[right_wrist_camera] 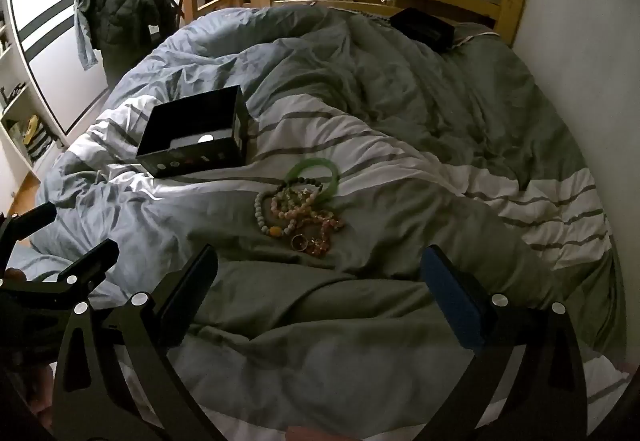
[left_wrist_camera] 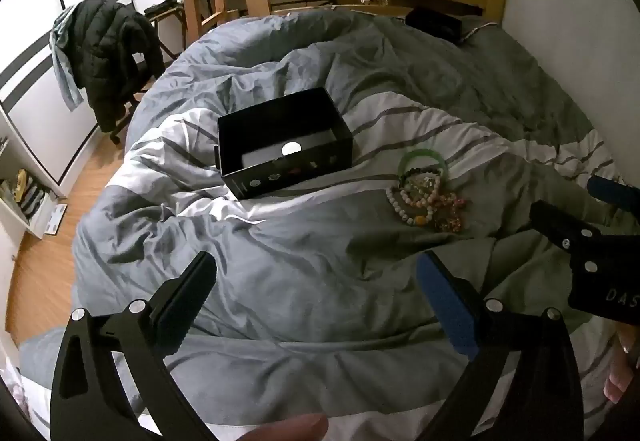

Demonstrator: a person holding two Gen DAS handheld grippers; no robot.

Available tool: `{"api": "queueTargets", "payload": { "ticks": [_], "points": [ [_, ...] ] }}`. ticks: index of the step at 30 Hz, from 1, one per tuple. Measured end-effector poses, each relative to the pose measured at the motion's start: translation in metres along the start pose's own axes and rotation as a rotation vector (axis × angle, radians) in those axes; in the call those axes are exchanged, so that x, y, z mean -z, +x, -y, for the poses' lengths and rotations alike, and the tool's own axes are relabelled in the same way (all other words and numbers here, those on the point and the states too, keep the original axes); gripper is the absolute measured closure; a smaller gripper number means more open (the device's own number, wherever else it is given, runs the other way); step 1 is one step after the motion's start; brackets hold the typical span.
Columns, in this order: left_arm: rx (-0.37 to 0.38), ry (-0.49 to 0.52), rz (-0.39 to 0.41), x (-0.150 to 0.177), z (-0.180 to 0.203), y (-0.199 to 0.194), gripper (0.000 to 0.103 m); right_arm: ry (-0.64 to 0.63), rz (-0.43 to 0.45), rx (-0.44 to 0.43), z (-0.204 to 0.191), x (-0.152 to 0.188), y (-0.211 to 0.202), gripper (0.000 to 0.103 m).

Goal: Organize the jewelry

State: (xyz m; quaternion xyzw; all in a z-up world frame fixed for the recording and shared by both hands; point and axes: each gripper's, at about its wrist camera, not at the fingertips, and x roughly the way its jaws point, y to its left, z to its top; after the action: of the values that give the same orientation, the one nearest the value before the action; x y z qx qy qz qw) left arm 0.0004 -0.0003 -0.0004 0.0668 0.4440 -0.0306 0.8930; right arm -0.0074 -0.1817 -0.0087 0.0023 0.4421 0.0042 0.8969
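Resting on the rumpled duvet [right_wrist_camera: 400, 201], the pile of beaded bracelets [right_wrist_camera: 298, 215] lies just right of the open black box [right_wrist_camera: 196, 133], with a green bangle [right_wrist_camera: 316, 171] at its far edge. Left gripper [left_wrist_camera: 316, 305] and right gripper [right_wrist_camera: 320, 291] hover nearer than the box, fingers spread wide, holding nothing.

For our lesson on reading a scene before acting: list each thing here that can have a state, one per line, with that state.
Black box: open, lid off, upright on the duvet, no jewelry seen inside.
Bracelets: heaped together on the duvet, outside the box.
Green bangle: lying flat at the heap's far edge.
Duvet: rumpled.
Left tool: open, empty.
Right tool: open, empty.
Jacket: draped over a chair.
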Motion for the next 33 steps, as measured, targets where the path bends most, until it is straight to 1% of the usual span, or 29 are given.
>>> {"api": "queueTargets", "payload": {
  "ticks": [6, 7, 13, 33],
  "points": [
    [-0.005, -0.001, -0.004, -0.0010, -0.0007, 0.0018, 0.004, -0.001, 0.007, 0.000, -0.0035, 0.0006, -0.0024, 0.003],
    [-0.003, -0.003, -0.004, -0.0012, -0.0010, 0.0019, 0.004, 0.005, -0.005, -0.007, -0.0003, 0.0007, 0.0016, 0.003],
    [0.000, 0.003, 0.000, 0.0046, 0.0003, 0.0027, 0.004, 0.006, -0.004, -0.004, -0.0005, 0.0008, 0.0014, 0.003],
    [0.006, -0.005, -0.008, 0.0031, -0.0026, 0.0028, 0.004, 0.004, -0.006, -0.007, -0.0017, 0.0018, 0.0022, 0.003]
  ]
}}
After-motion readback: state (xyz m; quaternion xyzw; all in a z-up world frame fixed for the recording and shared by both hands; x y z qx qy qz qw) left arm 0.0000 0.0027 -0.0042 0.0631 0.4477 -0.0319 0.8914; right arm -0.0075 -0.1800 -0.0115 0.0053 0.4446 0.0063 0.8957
